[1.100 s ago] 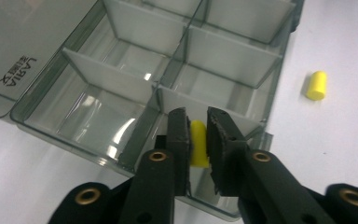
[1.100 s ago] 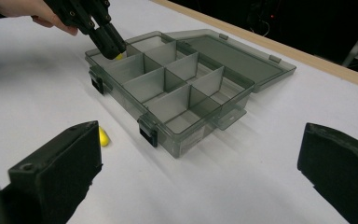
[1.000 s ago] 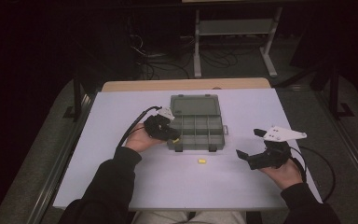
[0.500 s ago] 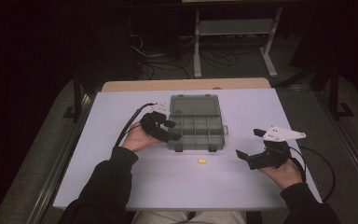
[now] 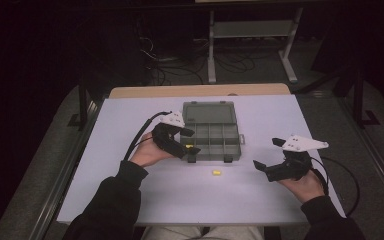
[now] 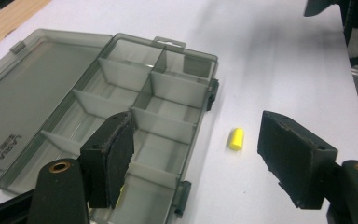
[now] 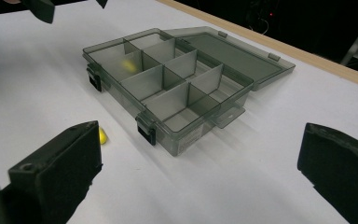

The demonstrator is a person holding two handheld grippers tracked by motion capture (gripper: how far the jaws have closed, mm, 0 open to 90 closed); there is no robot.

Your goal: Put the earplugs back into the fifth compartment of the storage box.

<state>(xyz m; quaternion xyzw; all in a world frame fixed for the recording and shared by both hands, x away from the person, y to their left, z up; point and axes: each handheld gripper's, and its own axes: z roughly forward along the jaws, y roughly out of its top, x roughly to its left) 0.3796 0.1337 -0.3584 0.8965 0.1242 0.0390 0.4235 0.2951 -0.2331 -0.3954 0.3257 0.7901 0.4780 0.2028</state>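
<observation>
Since the earlier frame, the left gripper (image 5: 194,141) is lifting slightly over the near-left corner of the organiser box (image 5: 211,136), and its jaws have just been opening, with nothing between them; the right gripper (image 5: 269,155) is sitting where it was. From the high view, a yellow earplug (image 5: 188,146) is lying in the box's near-left compartment, right by the left gripper's jaws, while a second yellow earplug (image 5: 216,172) is resting on the white worktop (image 5: 130,200) at about 6 o'clock from the box, just clear of its front wall. The right gripper is hovering released at about 4 o'clock from the box, well apart from it, held in the person's right hand (image 5: 305,184). Along the left gripper view, the jaws are standing wide and empty above the open box (image 6: 135,116), whose lid (image 6: 32,93) is lying flat at 9 o'clock; the loose earplug (image 6: 236,139) is showing between the jaws on the worktop, just beside the box. Through the right gripper view, the jaws are likewise gaping with nothing gripped, the box (image 7: 168,88) is sitting ahead at 12 o'clock, a yellow blur (image 7: 128,65) is glowing inside its far-left compartment, and the loose earplug (image 7: 102,136) is peeking beside the left jaw.
</observation>
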